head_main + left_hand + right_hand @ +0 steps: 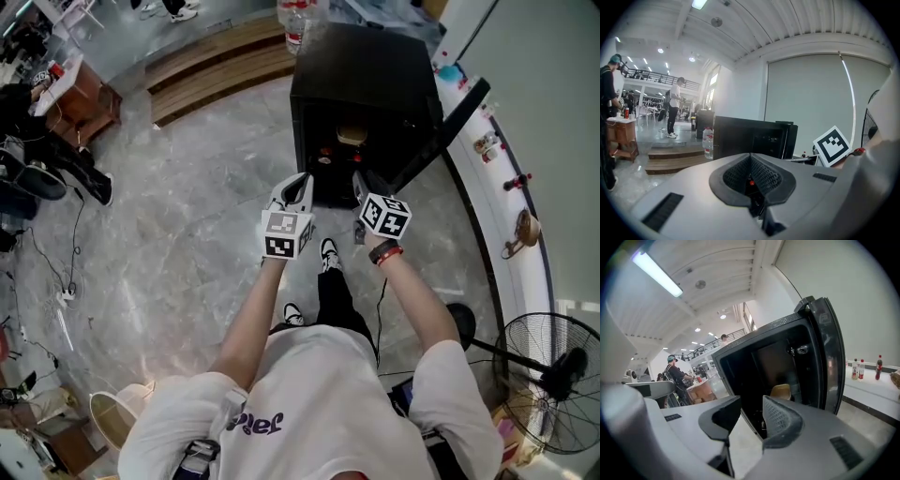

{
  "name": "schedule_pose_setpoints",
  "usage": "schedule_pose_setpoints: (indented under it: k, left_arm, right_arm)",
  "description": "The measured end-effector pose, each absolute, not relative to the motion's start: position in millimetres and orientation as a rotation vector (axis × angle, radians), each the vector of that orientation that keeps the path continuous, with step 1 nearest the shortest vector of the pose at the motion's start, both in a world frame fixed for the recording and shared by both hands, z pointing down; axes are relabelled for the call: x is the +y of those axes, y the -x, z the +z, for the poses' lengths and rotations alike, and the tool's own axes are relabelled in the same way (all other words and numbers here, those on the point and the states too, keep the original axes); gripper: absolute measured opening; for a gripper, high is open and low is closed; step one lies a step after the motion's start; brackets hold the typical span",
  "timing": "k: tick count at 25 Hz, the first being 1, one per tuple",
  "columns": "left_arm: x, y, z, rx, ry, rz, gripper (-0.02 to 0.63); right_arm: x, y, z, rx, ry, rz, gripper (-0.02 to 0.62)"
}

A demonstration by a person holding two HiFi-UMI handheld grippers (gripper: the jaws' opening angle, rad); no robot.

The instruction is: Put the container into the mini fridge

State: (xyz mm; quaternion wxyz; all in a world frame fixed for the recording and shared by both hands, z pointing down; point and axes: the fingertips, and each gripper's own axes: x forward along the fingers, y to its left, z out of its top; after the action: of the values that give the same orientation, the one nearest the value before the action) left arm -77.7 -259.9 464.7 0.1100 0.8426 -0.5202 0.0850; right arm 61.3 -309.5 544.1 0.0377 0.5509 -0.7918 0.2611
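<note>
Container (352, 134) already on shelf inside fridge (375, 75), door (829, 352) open. Your left tongs (751, 164) clenched, empty; right tongs (751, 413) released, empty. Container looks light, stiff, probably slick: if you regrip, pinch side walls gently.

The mini fridge (366, 94) is black and the container (781, 391) tan. The left hand-held gripper (751, 161) and right hand-held gripper (751, 414) are pale grey with black ribbed pads; their cubes (286, 234) carry black-and-white square markers. The floor (187, 216) is grey and marbled. The shirt (319, 394) is white, the wristband (385, 252) red and black.
</note>
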Motion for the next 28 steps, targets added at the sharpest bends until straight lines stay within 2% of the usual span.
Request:
schedule_pose_setpoints:
  k: [15,28]
  left_arm:
    - [-192,126,451,-1.468,-2.528,0.322,0.02]
    - [-159,136,428,-1.443,-2.519,0.206,0.021]
  right_arm:
    - [-219,-52,502,-2.456,-1.456,0.757,0.161]
    - [-175,-54,461,-2.444,-1.455,0.675,0.109]
